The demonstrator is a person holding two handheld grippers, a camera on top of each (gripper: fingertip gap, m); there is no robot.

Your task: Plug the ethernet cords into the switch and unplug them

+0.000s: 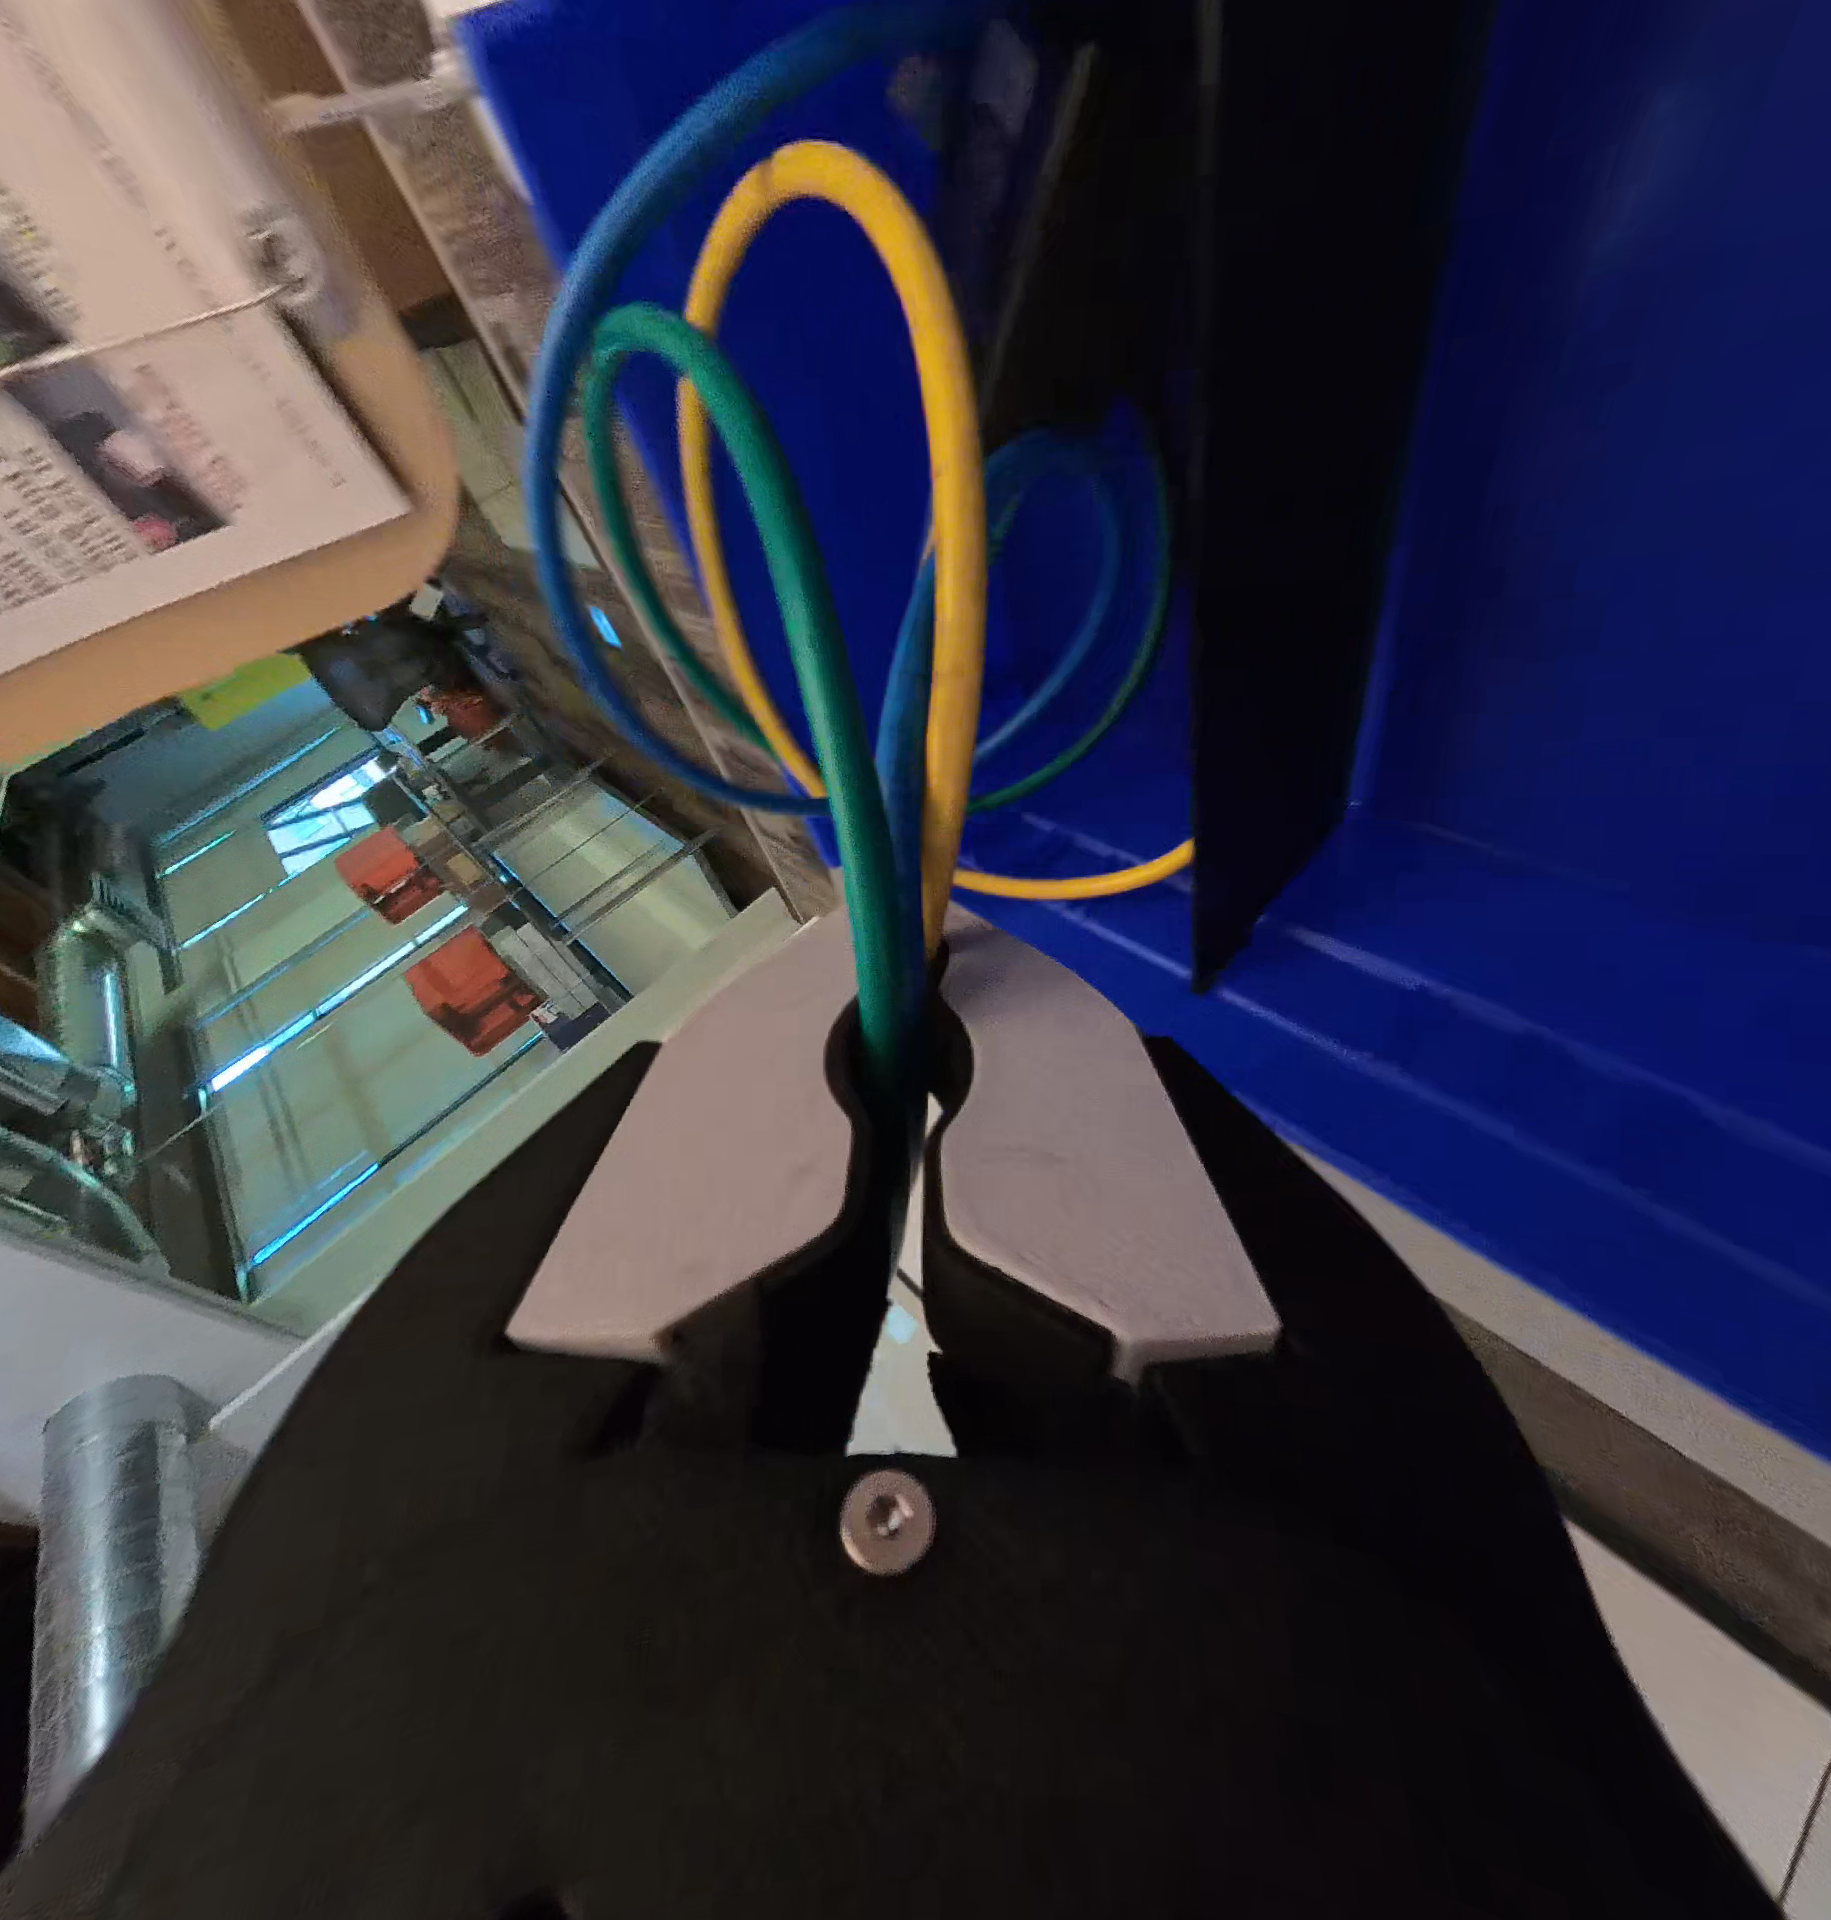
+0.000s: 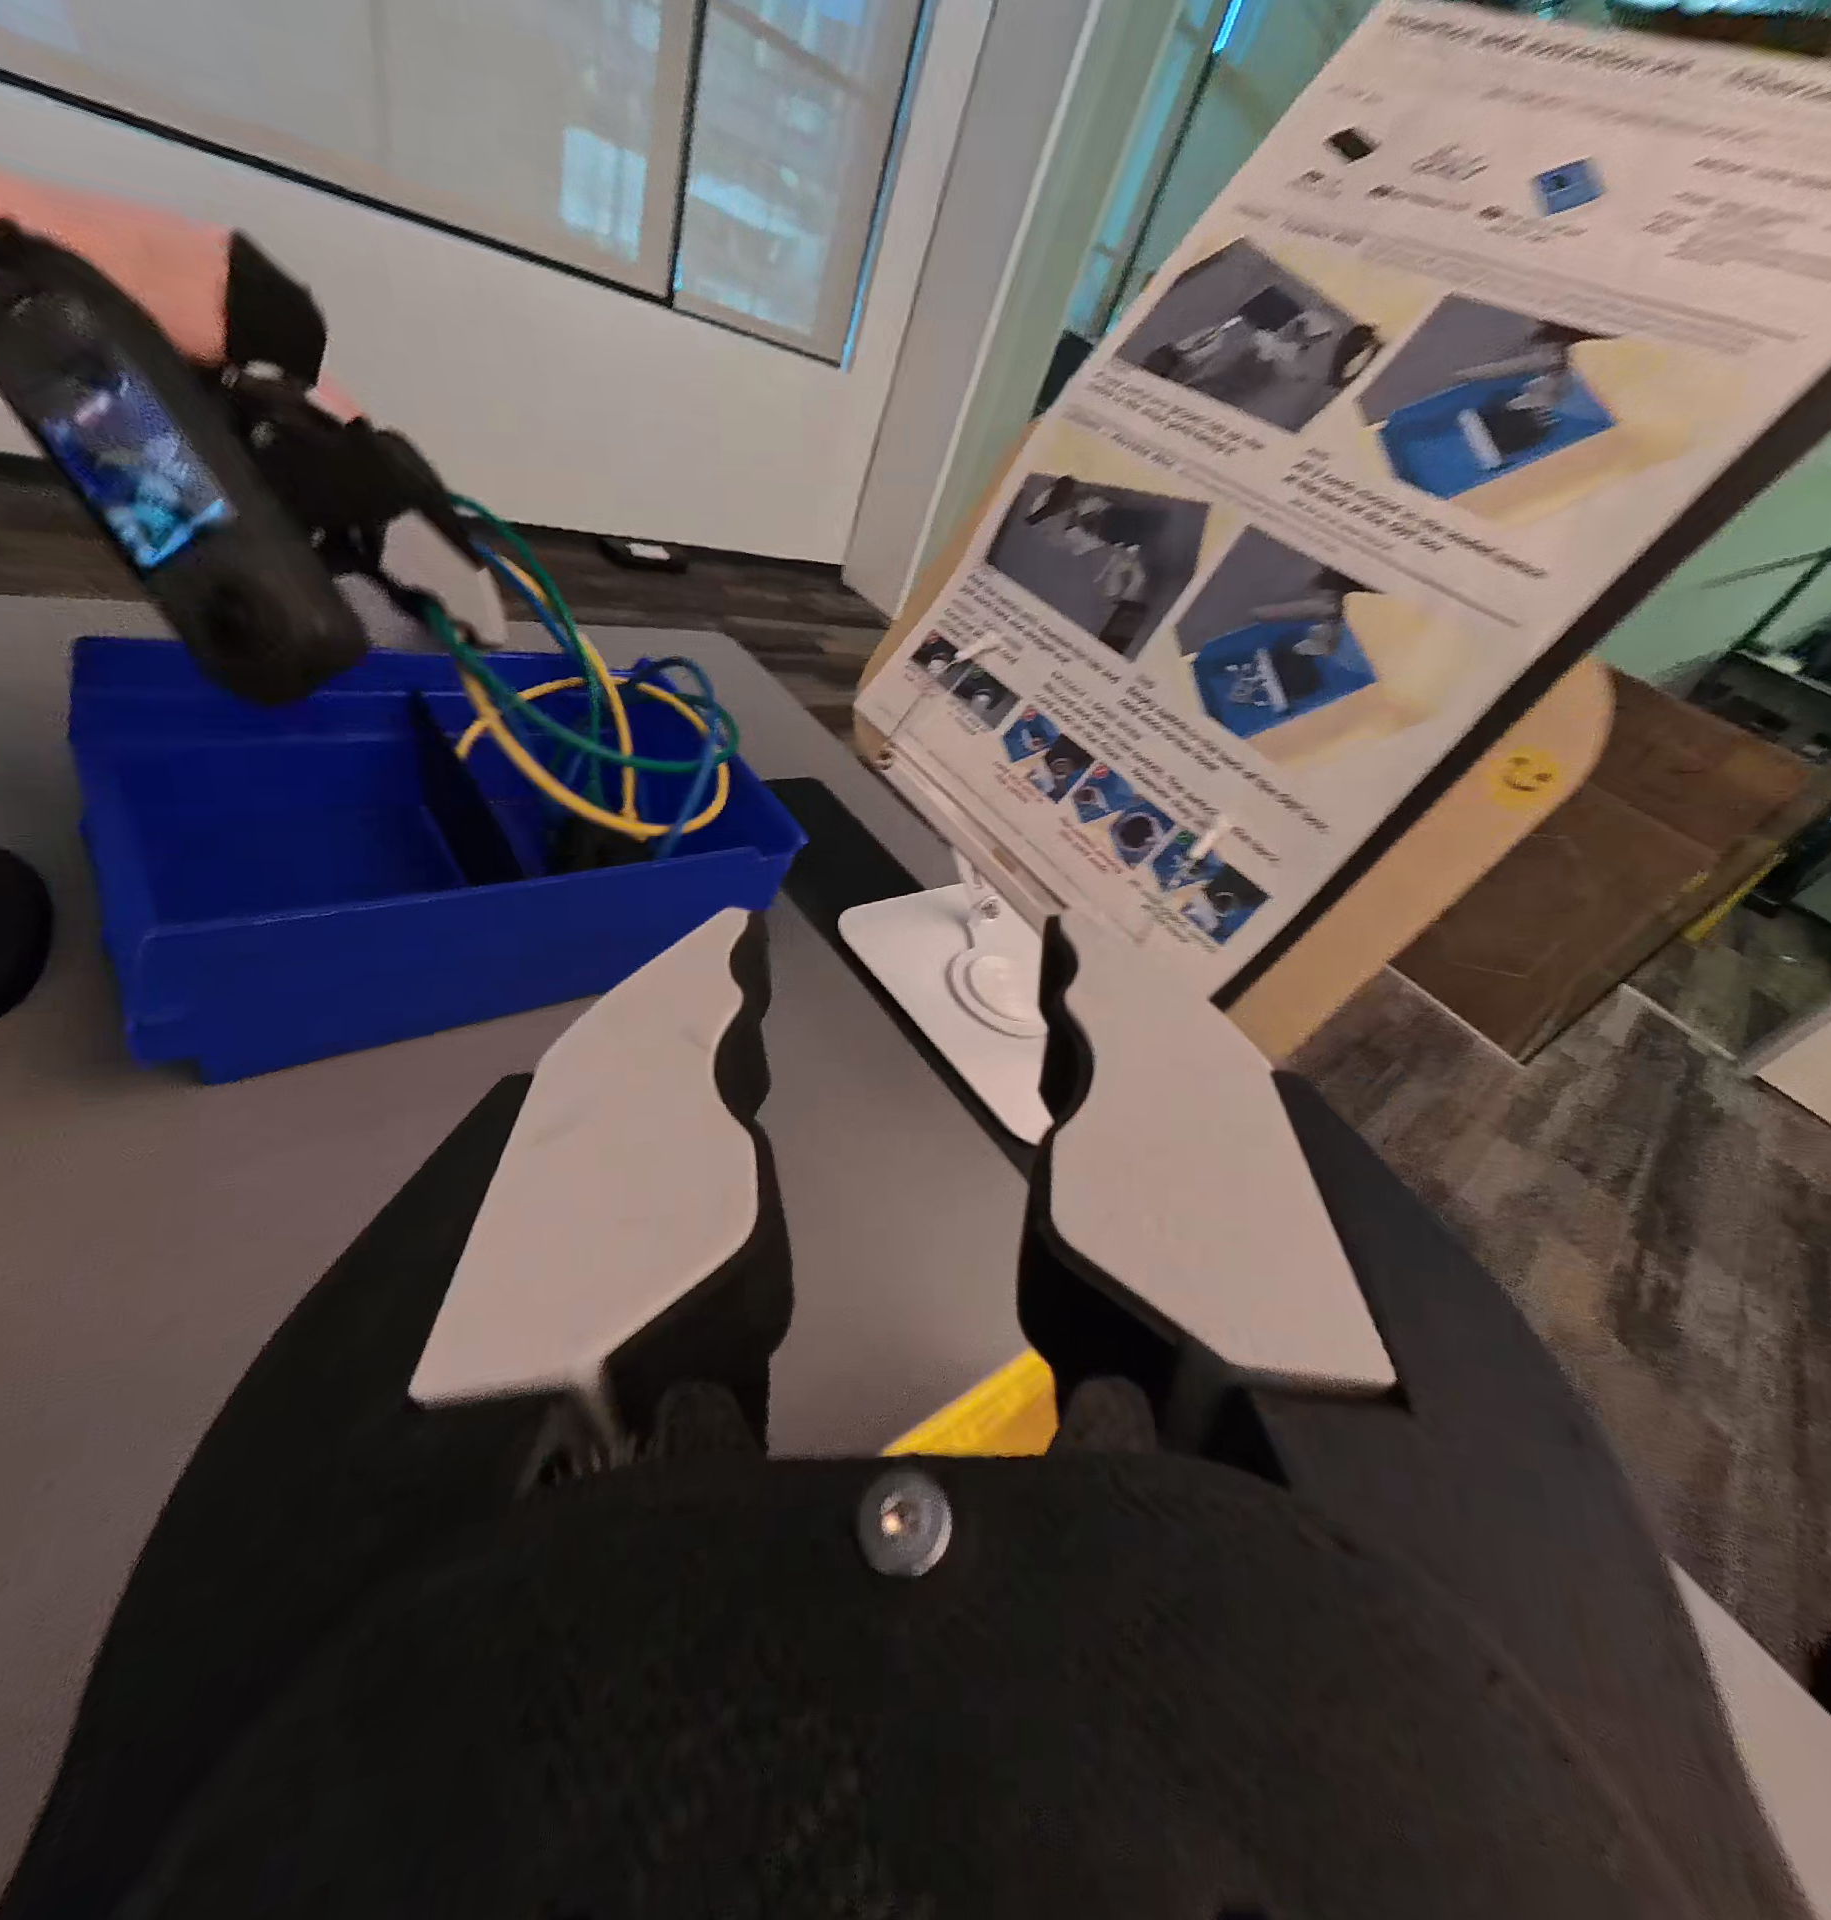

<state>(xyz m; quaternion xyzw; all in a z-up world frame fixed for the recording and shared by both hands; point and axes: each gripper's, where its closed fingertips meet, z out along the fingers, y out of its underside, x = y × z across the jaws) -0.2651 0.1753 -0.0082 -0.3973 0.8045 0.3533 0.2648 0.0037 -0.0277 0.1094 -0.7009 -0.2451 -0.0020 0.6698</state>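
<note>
My left gripper [image 1: 906, 977] is shut on a bundle of ethernet cords: a green cord [image 1: 838, 727], a blue cord [image 1: 906, 748] and a yellow cord [image 1: 952, 582] run between its pads and loop up over the blue bin [image 1: 1617, 727]. The right wrist view shows this gripper [image 2: 475, 608] above the bin [image 2: 319, 935] with the cords [image 2: 620, 748] hanging from it down into the bin's right compartment. A dark thing [image 2: 589, 842] lies there under the cords; I cannot tell what it is. My right gripper [image 2: 900, 956] is open and empty above the grey table [image 2: 215, 1195].
A black divider [image 2: 464, 790] splits the bin. An instruction board [image 2: 1306, 499] on a white stand [image 2: 952, 987] stands to the right of the bin, near the table's edge. Carpet floor [image 2: 1617, 1195] lies beyond. A person's hand [image 2: 111, 239] holds the left gripper. Left tips to right tips: about 35 centimeters.
</note>
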